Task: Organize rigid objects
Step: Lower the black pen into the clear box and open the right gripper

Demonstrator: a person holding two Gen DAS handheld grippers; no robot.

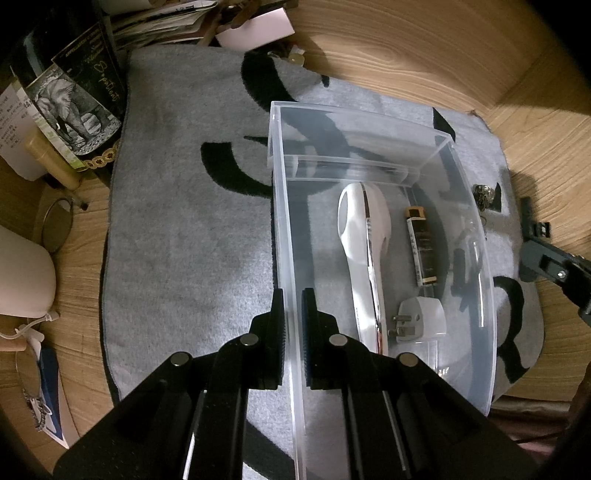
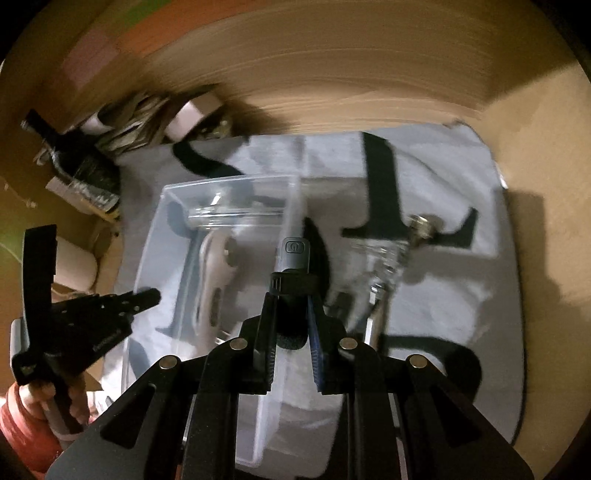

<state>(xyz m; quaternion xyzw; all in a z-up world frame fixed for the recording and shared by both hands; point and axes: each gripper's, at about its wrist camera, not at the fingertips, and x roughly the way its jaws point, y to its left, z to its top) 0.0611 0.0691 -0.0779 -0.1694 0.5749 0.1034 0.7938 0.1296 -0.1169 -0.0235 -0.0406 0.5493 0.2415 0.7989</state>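
A clear plastic box (image 1: pixel 439 136) lies on a grey towel with black marks (image 1: pixel 192 229). My left gripper (image 1: pixel 293 299) is shut on the box's left wall, one pad on each side. In the box lie a white handheld device (image 1: pixel 364 236), a black and gold tube (image 1: pixel 423 247) and a white plug adapter (image 1: pixel 421 317). My right gripper (image 2: pixel 291 291) is shut on a dark grey stick-shaped device with a power button (image 2: pixel 295 253), held above the box's right wall (image 2: pixel 291 206). The right wrist view is blurred.
A clear glass bottle with a silver cap (image 2: pixel 391 254) lies on the towel right of the box. A dark bottle with an elephant label (image 1: pixel 74 107), papers (image 1: pixel 162 22) and a round mirror (image 1: pixel 57 225) crowd the left. The surface is wood (image 1: pixel 424 48).
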